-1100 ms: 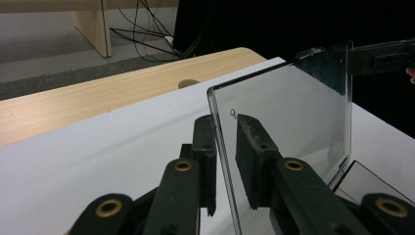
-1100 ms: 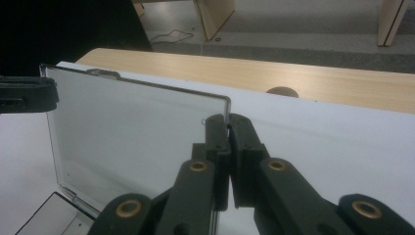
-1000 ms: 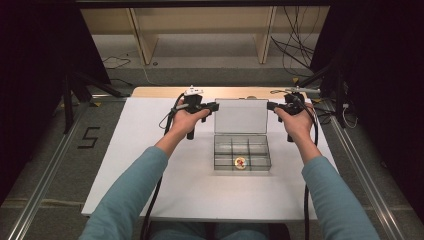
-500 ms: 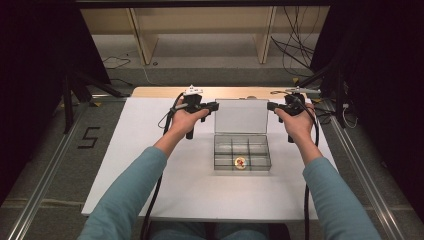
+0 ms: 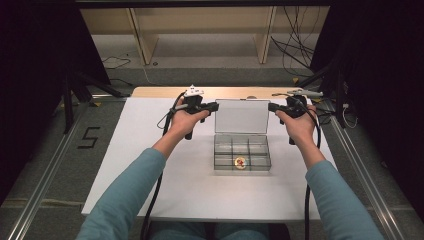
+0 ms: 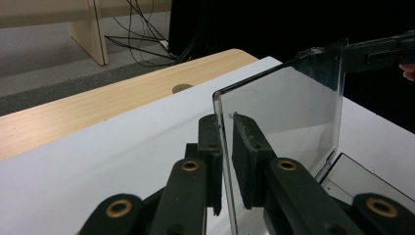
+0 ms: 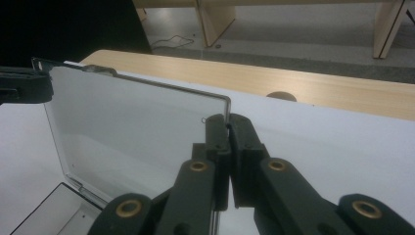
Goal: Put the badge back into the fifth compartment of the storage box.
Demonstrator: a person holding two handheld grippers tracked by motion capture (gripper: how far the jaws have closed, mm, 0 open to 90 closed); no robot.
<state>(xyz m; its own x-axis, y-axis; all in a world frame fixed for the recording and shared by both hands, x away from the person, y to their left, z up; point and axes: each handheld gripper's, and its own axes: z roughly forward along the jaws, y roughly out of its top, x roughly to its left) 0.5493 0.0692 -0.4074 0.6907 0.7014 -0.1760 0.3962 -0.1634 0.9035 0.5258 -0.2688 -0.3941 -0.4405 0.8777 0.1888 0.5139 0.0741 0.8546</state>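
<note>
A clear plastic compartment box (image 5: 218,151) stands mid-table with its lid (image 5: 242,116) raised upright. A small round yellow and red piece (image 5: 240,162) lies in a front compartment. My left gripper (image 5: 215,105) is shut on the lid's upper left corner. In the left gripper view the jaws (image 6: 225,123) clamp the lid's edge (image 6: 284,112). At the upper right corner, my right gripper (image 5: 270,106) is shut on the lid too. The right gripper view has its jaws (image 7: 227,122) pinching the lid (image 7: 132,122) near that corner.
The box rests on a white tabletop (image 5: 150,150) with a wooden strip (image 5: 160,92) along its far edge. Beyond the table are wooden shelf legs (image 5: 140,35) and loose cables (image 5: 295,47) on the floor. Metal rails (image 5: 45,175) run along both sides.
</note>
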